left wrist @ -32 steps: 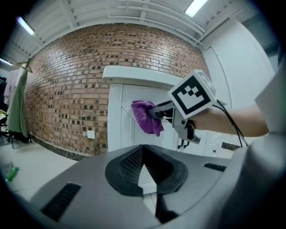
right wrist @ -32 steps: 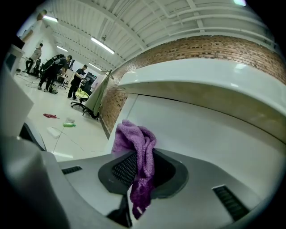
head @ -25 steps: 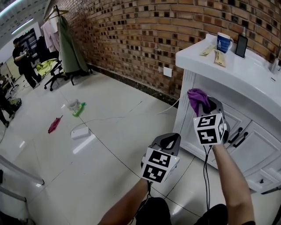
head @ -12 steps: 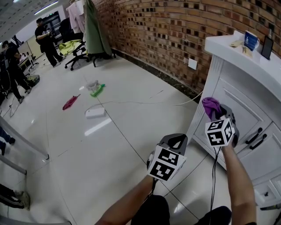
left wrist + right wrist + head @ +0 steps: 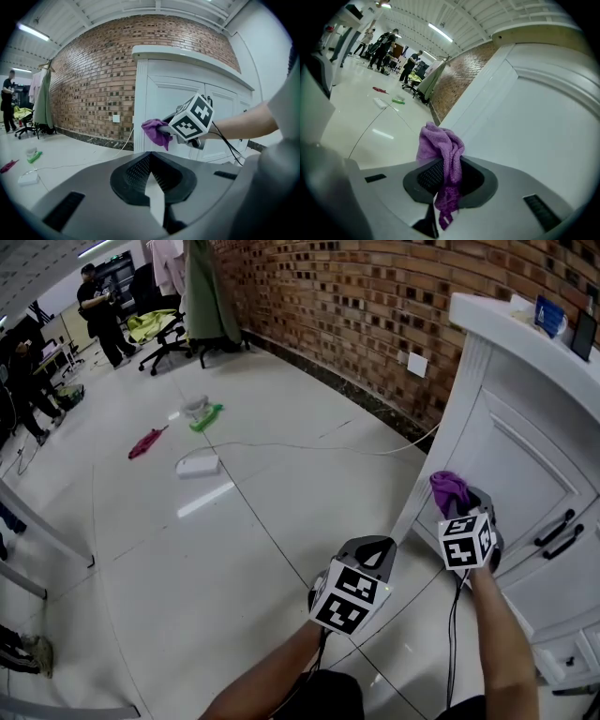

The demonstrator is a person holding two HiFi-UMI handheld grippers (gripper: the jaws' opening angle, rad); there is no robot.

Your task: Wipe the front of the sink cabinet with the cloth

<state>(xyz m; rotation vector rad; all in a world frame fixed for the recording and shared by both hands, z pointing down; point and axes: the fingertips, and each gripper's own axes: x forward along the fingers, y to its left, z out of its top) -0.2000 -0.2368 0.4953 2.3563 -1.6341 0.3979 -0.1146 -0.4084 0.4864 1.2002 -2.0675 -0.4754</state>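
Note:
The white sink cabinet [image 5: 525,451] stands at the right, against the brick wall. My right gripper [image 5: 454,500] is shut on a bunched purple cloth [image 5: 447,487], which is held against the lower left part of the cabinet front, beside the corner post. In the right gripper view the cloth [image 5: 442,147] sticks out from between the jaws of the right gripper [image 5: 447,173], close to the white door panel [image 5: 534,122]. My left gripper [image 5: 371,550] hangs over the floor left of the cabinet, shut with nothing in it. The left gripper view shows the cloth [image 5: 154,131] against the cabinet [image 5: 187,93].
Two black handles [image 5: 562,533] stick out from the doors to the right of the cloth. A white cable [image 5: 309,448] runs across the tiled floor to a white box [image 5: 198,465]. A pink rag [image 5: 145,442] and green item [image 5: 206,416] lie farther off. People and chairs stand at the far left.
My right gripper has carried the cloth down the cabinet front, from near the top of the door to its lower part. The left gripper has stayed about where it was.

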